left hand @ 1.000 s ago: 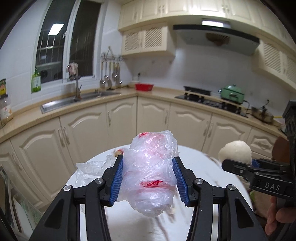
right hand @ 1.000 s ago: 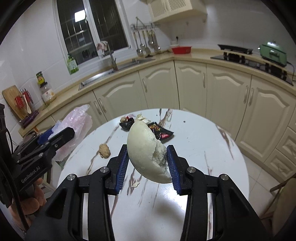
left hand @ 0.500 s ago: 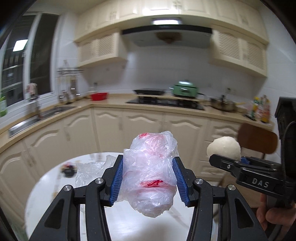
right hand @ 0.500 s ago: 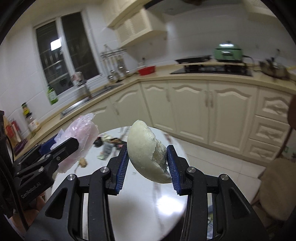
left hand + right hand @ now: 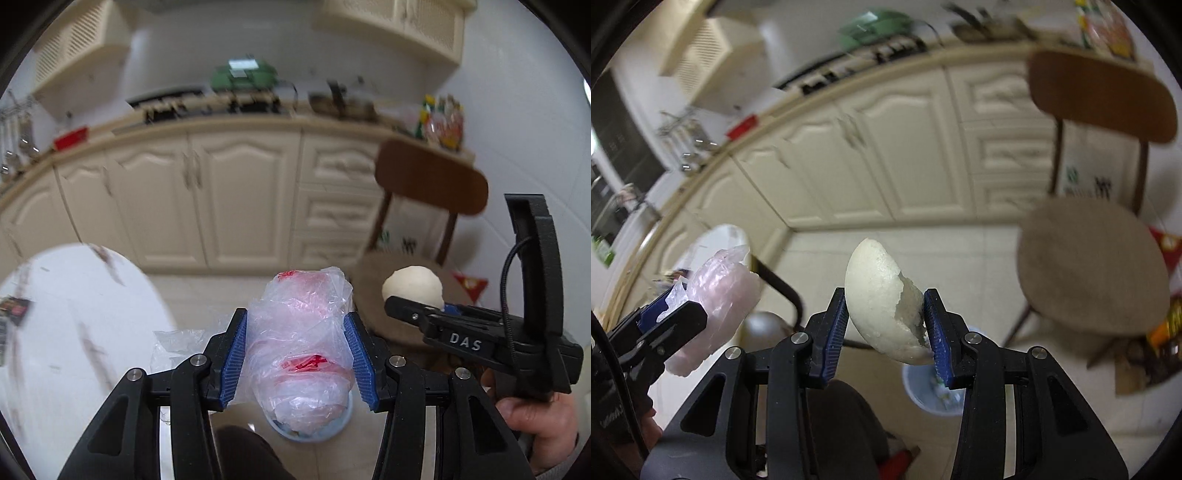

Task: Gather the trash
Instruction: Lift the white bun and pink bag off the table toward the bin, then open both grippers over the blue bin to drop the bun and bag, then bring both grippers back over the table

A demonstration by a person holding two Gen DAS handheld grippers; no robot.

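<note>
Left gripper (image 5: 297,360): our jaws clamp a crumpled plastic bag (image 5: 301,343).
Right gripper (image 5: 886,332): our jaws grip a half-eaten steamed bun (image 5: 882,295).
Bin (image 5: 932,393): pale blue, on the floor below.
Advice: we should centre each over the bin before releasing.

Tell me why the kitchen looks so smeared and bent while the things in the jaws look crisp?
Left wrist view: the cabinets and stove top are streaked by motion blur, while the plastic bag in the jaws stays sharp. Right wrist view: the same smear on the chair, a sharp bitten bun. Both views: the fisheye lens bends the counter and leaves dark corners.
</note>
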